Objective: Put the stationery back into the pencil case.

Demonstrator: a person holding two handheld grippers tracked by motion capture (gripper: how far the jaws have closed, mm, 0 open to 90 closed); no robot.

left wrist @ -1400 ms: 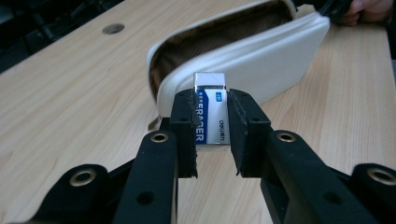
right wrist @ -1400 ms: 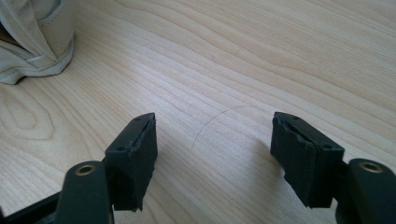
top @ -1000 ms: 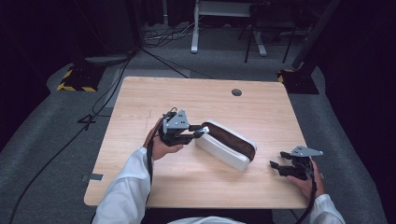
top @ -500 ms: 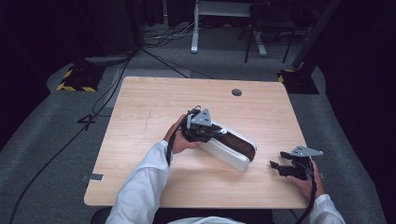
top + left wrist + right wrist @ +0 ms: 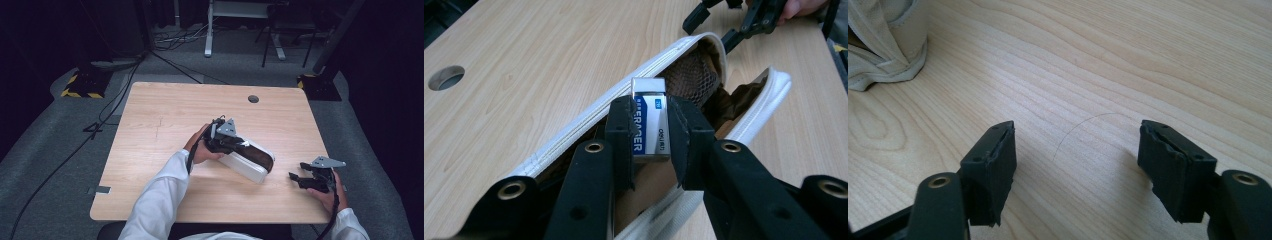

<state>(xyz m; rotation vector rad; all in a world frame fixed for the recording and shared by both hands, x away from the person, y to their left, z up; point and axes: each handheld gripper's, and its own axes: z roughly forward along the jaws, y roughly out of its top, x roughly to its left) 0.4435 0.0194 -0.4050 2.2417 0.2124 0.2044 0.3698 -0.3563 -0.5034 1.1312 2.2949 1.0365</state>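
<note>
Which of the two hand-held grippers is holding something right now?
The left hand-held gripper: it is clamped on an eraser above the open pencil case. The right hand-held gripper is open over bare table.

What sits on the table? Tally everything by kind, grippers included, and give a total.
Pencil case: 1
Eraser: 1
Grippers: 2, left gripper and right gripper
Total: 4

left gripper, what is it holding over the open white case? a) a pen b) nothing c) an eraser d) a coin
c: in the left gripper view the left gripper has its jaws shut on an eraser in a blue and white sleeve, above the brown lining of the open white pencil case.
</note>
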